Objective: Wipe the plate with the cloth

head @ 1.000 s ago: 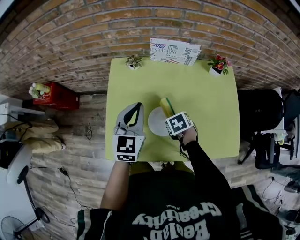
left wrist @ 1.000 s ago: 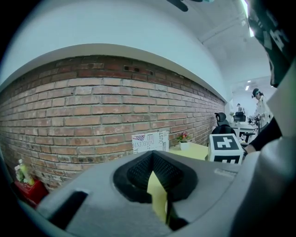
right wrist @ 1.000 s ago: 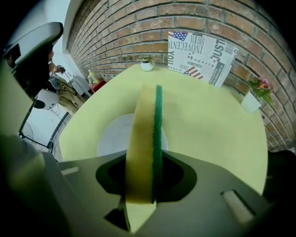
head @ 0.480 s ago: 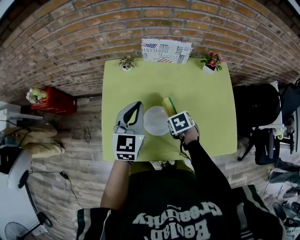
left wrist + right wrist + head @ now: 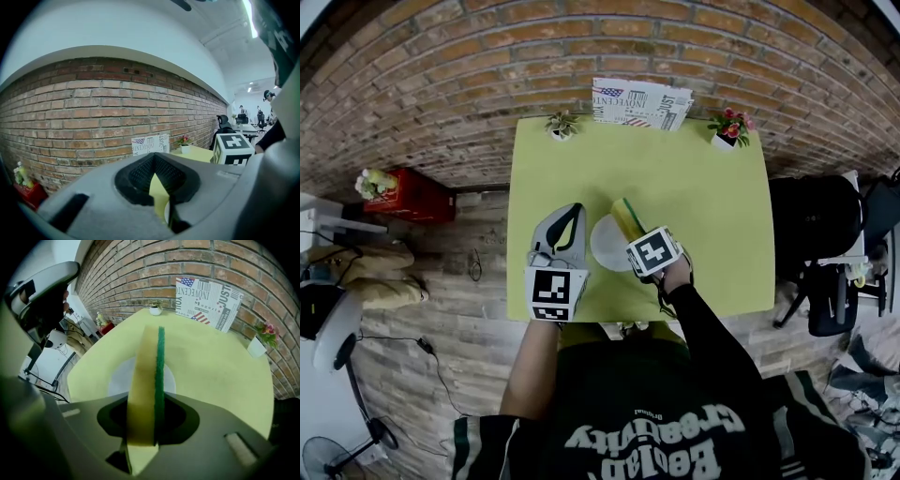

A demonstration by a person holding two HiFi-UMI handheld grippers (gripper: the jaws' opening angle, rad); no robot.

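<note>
In the head view, the plate (image 5: 602,246) lies near the front edge of the table (image 5: 712,206). The right gripper (image 5: 634,231) holds the sponge (image 5: 627,214) over the plate's far right rim and the left gripper (image 5: 570,214) sits just beside its left, so wiping looks to be the step in hand. In the left gripper view the jaws are drawn nearly together on nothing, with a sliver of plate showing low in the gap. In the right gripper view the jaws clamp the sponge edge-on above the plate; the next move, I judge, calls for pressing it down and sweeping across the middle.
</note>
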